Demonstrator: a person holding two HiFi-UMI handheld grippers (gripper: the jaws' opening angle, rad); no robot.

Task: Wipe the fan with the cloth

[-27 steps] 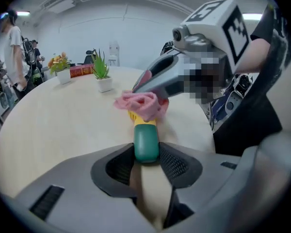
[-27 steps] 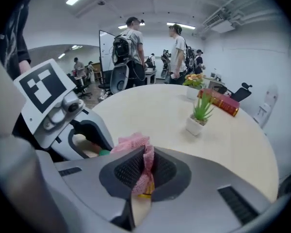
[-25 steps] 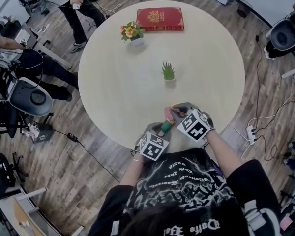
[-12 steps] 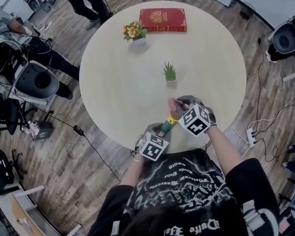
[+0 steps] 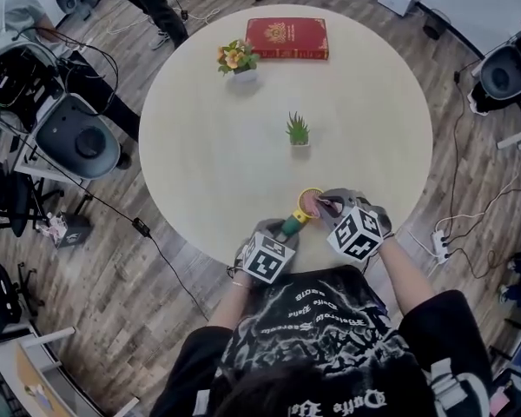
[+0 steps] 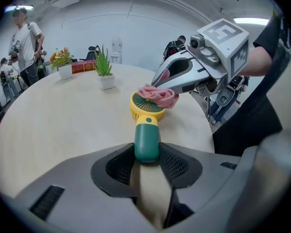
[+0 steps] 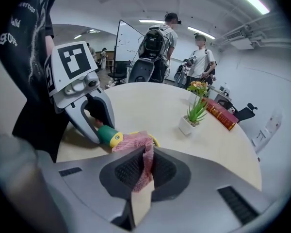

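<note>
A small hand fan with a green handle [image 6: 146, 136] and a yellow head [image 6: 140, 112] lies near the table's front edge. My left gripper [image 6: 146, 155] is shut on the handle, and in the head view it [image 5: 286, 229] sits just left of the fan head [image 5: 306, 196]. My right gripper [image 7: 146, 161] is shut on a pink cloth [image 7: 135, 142]. The bunched cloth [image 6: 159, 95] rests on the right half of the fan's grille. From above, the right gripper [image 5: 332, 205] comes in from the right, with the cloth [image 5: 315, 203] over the head.
On the round table [image 5: 217, 163] stand a small green plant in a white pot [image 5: 297, 130], a pot of flowers [image 5: 234, 58] and a red book [image 5: 286, 37] at the far edge. Chairs [image 5: 74, 142], cables and people surround the table.
My right gripper has slid right and toward me with the cloth and rolled, uncovering part of the yellow fan head. The left gripper still holds the handle in place.
</note>
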